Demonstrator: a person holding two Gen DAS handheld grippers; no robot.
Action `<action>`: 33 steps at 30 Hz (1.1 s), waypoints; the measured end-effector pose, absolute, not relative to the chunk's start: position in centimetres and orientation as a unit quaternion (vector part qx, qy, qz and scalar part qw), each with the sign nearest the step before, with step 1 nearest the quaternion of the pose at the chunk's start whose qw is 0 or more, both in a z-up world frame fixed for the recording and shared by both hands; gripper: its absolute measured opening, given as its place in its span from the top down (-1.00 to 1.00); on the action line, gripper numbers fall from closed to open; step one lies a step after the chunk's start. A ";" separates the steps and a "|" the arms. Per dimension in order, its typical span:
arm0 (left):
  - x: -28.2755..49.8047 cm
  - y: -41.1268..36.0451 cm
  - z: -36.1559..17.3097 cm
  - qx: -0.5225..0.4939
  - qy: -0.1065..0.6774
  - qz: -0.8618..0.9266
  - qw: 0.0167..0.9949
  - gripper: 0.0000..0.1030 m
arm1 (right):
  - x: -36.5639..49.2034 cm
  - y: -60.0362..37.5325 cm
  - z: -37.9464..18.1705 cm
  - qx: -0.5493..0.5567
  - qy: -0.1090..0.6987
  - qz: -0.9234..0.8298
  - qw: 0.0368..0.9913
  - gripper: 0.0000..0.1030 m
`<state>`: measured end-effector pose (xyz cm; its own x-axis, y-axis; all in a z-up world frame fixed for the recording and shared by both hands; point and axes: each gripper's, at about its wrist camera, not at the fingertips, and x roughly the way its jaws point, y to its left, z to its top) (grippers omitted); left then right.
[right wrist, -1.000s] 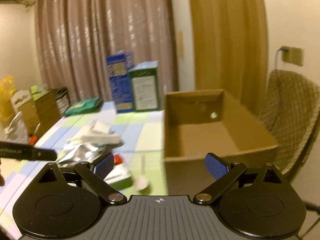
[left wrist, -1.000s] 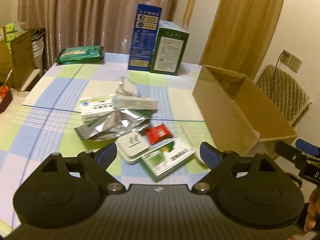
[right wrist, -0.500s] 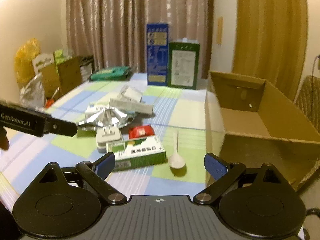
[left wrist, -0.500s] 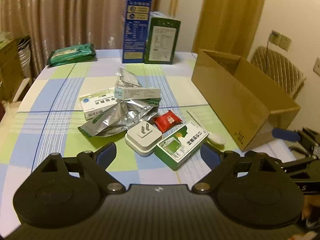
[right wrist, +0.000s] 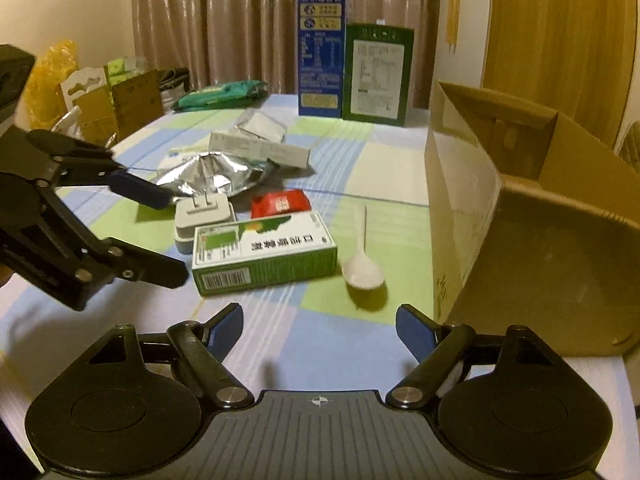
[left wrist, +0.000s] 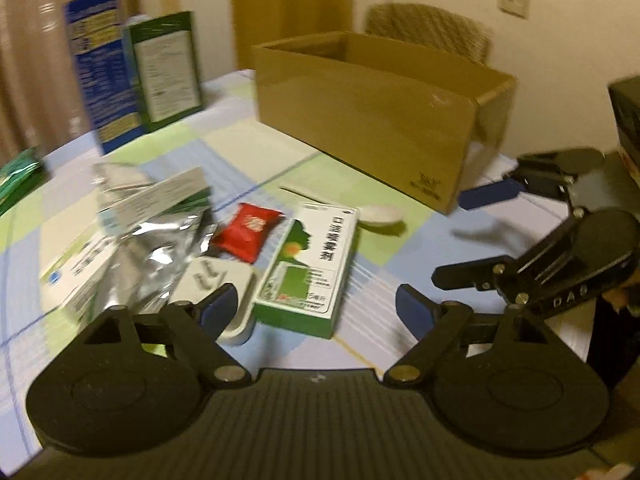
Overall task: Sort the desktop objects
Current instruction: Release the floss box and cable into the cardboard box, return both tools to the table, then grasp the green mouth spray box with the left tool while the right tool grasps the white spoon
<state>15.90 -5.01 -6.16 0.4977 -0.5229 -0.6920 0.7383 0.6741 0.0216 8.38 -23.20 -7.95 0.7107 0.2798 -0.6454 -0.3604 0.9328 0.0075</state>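
Note:
A pile lies on the checked tablecloth: a green-and-white medicine box (left wrist: 312,268) (right wrist: 264,254), a white plug adapter (left wrist: 218,286) (right wrist: 204,214), a red sachet (left wrist: 248,226) (right wrist: 280,204), a silver foil pouch (left wrist: 152,248) (right wrist: 212,174), a white spoon (left wrist: 378,214) (right wrist: 362,264) and other white boxes (right wrist: 258,150). An open cardboard box (left wrist: 372,112) (right wrist: 532,216) stands to the right. My left gripper (left wrist: 316,310) is open and empty, just before the medicine box. My right gripper (right wrist: 318,330) is open and empty, short of the spoon.
A tall blue carton (right wrist: 322,50) and a green carton (right wrist: 378,74) stand at the far edge, with a green packet (right wrist: 220,94) to their left. A padded chair (left wrist: 428,30) stands behind the cardboard box. Bags and cartons (right wrist: 100,96) stand left of the table.
My left gripper has moved lower and closer to the pile and swung right toward the cardboard box. My right gripper has moved forward over the table. Both stayed open.

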 end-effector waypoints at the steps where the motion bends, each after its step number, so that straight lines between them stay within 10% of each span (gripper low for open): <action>1: 16.3 -5.3 -6.6 0.171 0.337 -0.377 0.845 -0.52 | 8.5 -23.3 -8.2 -0.059 0.341 0.172 0.922 -0.58; 16: 18.6 -7.6 -9.3 0.214 0.346 -0.392 0.825 0.00 | 8.9 -24.0 -8.9 -0.050 0.356 0.157 0.920 -0.57; 33: 15.3 -5.7 -8.5 0.107 0.383 -0.263 0.879 0.02 | 10.2 -22.4 -9.3 -0.053 0.332 0.137 0.932 -0.27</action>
<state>15.32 -5.75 -8.46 0.5683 -0.3813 -0.7291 0.5447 0.8385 -0.0140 10.19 -22.36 -9.26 0.7422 0.2195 -0.6332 -0.2898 0.9570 -0.0079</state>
